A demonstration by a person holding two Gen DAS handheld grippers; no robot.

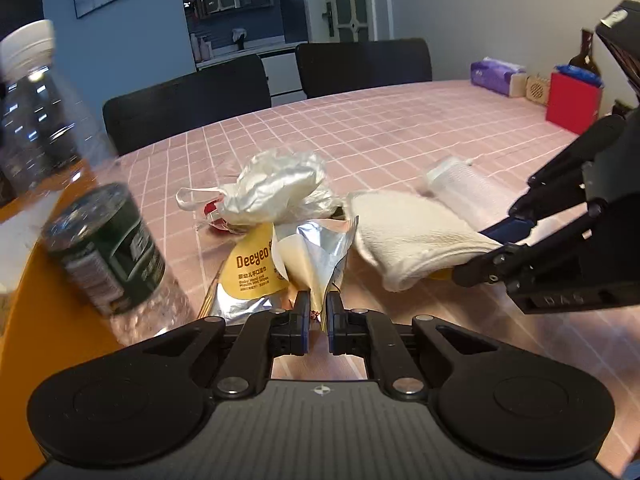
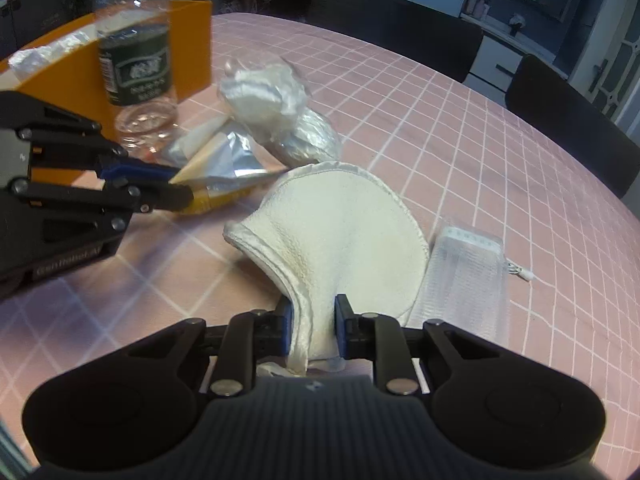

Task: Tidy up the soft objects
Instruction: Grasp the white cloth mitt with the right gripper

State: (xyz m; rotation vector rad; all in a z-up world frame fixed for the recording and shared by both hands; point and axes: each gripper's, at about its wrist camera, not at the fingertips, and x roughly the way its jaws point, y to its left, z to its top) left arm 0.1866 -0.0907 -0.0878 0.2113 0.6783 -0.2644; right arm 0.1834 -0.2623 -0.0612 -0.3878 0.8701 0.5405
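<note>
Both grippers have a catch, so the step in hand is, as I judge it, lifting two soft things away together. The left gripper (image 1: 318, 312) has its fingers nearly together, pinching a thin corner of the yellow and silver wipes packet (image 1: 256, 272), which lies on the table (image 1: 380, 120) near the side where the orange box (image 2: 192, 40) stands, just beside a clear plastic bottle (image 1: 108, 248). The right gripper (image 2: 312, 324) is clamped on a bunched fold of the white cloth (image 2: 344, 232), which rests on the checked cover toward the middle of the near side, its far edge close to the packet and its right side over a clear mesh pouch (image 2: 464, 272). A crumpled plastic bag (image 2: 268, 96) sits behind the packet, touching it. To do this well, raise the packet slowly: the foil corner is slick and the hold is small, so a jerk could slip it. Keep it clear of the bottle, which looks easy to tip. Lift the cloth straight up so that it peels off the pouch without dragging it, and keep the two hands apart.
</note>
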